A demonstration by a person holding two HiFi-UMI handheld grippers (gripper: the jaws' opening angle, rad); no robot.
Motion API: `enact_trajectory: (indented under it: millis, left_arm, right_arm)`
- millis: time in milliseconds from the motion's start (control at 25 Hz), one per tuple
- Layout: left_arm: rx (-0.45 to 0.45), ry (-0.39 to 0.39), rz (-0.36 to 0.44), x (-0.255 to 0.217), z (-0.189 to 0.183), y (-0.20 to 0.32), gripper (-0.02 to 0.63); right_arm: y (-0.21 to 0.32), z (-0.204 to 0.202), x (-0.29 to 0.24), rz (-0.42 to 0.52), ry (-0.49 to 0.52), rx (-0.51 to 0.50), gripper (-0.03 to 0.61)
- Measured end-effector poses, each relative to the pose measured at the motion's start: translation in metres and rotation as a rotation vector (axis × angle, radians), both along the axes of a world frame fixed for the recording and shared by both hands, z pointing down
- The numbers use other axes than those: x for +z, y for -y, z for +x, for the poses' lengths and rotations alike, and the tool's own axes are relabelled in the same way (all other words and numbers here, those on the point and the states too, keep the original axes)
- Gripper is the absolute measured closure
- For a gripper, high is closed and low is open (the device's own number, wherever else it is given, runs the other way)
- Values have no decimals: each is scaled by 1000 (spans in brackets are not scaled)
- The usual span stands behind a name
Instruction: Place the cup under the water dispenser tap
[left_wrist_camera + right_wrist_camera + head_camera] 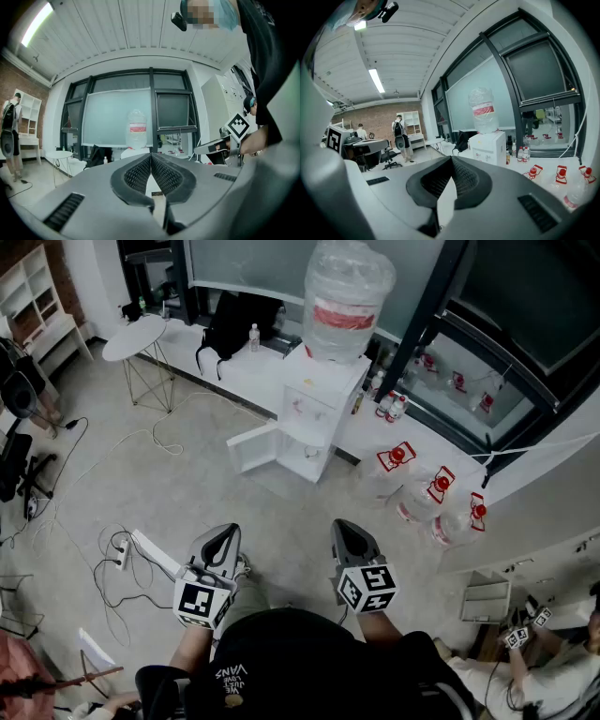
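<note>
A white water dispenser with a clear bottle on top stands by the window wall, well ahead of me; its lower cabinet door hangs open. It also shows small in the left gripper view and in the right gripper view. I see no cup in any view. My left gripper and right gripper are held side by side over the floor, pointing at the dispenser. The left gripper is shut with nothing in it, and so is the right gripper.
Several water jugs with red caps lie on the floor right of the dispenser, small bottles beside it. A round white table and a black backpack stand left. A power strip with cables lies near my left foot.
</note>
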State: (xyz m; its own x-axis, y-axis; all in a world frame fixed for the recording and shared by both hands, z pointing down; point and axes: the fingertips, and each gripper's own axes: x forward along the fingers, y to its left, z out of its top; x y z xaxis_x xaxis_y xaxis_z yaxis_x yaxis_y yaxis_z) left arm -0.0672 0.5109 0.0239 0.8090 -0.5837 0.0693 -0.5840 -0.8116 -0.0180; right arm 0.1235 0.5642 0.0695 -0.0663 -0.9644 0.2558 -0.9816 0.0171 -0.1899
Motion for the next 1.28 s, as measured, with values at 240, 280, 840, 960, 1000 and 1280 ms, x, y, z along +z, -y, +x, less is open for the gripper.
enact_trajectory:
  millis: [240, 280, 840, 960, 1000, 1280]
  left_arm:
    - [9, -7, -5, 0, 4, 13, 594]
    - [10, -4, -6, 1, 3, 17, 594]
    - [134, 5, -27, 16, -7, 144, 594]
    - [177, 13, -31, 19, -17, 178, 594]
    - [188, 14, -34, 20, -21, 189, 594]
    - [224, -2, -38, 27, -41, 253, 594]
  right_arm:
    - [11, 1, -3, 21, 19, 3, 535]
    - [14, 1, -3, 25, 10, 5, 534]
    - [133, -18, -3, 22, 11, 103, 532]
    - [166, -25, -3, 17, 9, 147, 532]
    - [176, -28, -2, 14, 7, 160, 532]
    - [232, -56, 6, 3, 17, 190, 532]
